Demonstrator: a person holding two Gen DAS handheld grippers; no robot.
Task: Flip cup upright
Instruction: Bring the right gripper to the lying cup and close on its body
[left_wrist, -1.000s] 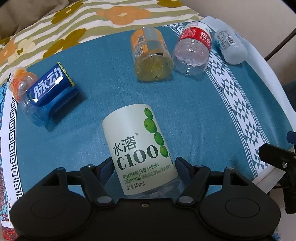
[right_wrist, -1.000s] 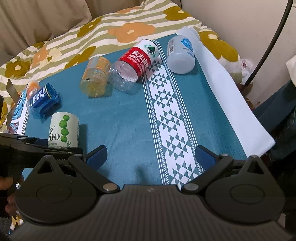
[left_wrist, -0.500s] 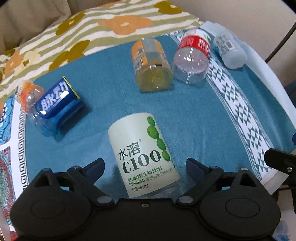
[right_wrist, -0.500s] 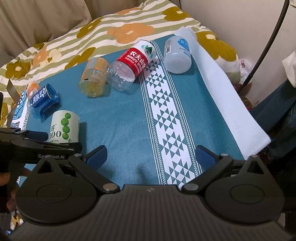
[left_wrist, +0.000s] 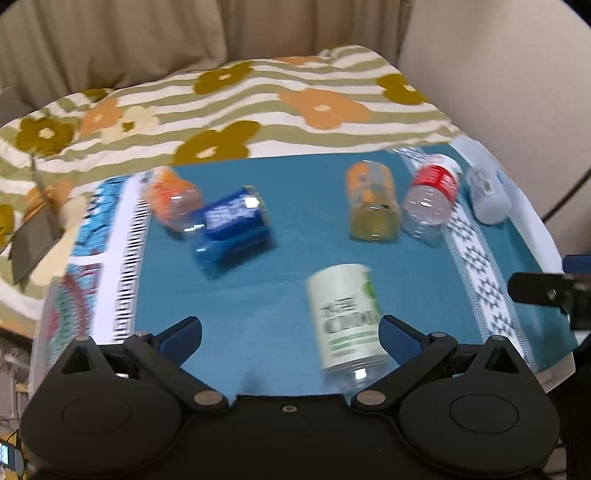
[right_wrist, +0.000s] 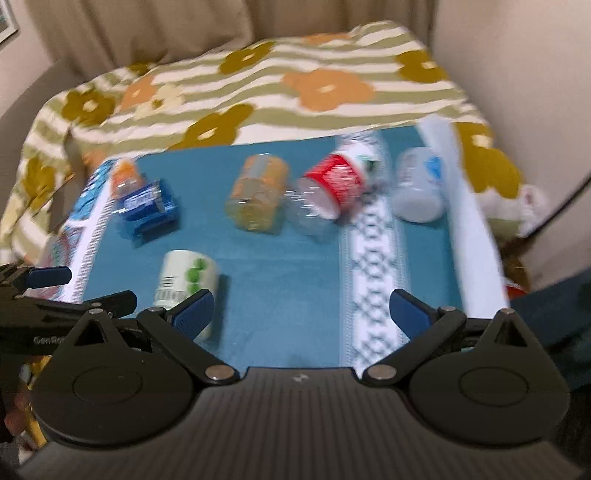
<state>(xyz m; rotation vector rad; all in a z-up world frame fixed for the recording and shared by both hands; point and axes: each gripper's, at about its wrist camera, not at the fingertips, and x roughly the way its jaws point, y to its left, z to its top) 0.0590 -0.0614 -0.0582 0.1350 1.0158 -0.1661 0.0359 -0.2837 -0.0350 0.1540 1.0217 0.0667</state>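
A cut-bottle cup with a white and green C100 label (left_wrist: 345, 317) stands on the blue cloth (left_wrist: 295, 206), its clear end toward me. It also shows in the right wrist view (right_wrist: 184, 284). My left gripper (left_wrist: 290, 334) is open and empty, drawn back from the cup, which sits just by its right finger. My right gripper (right_wrist: 301, 314) is open and empty over the cloth's near edge. Other cups lie on their sides: a blue one (left_wrist: 231, 227), an orange one (left_wrist: 173, 197), a yellow one (left_wrist: 373, 203), a red one (left_wrist: 430, 197) and a white one (left_wrist: 487, 195).
A flowered striped cover (left_wrist: 240, 110) lies behind the cloth. Beige curtains and a wall close off the back and right. A dark cable (right_wrist: 561, 206) runs down the right side. The cloth's white border (right_wrist: 472, 229) marks its right edge.
My left gripper has opened, let go of the C100 cup and pulled back and up, leaving it standing. Both cameras have tilted up, and the views are motion-blurred.
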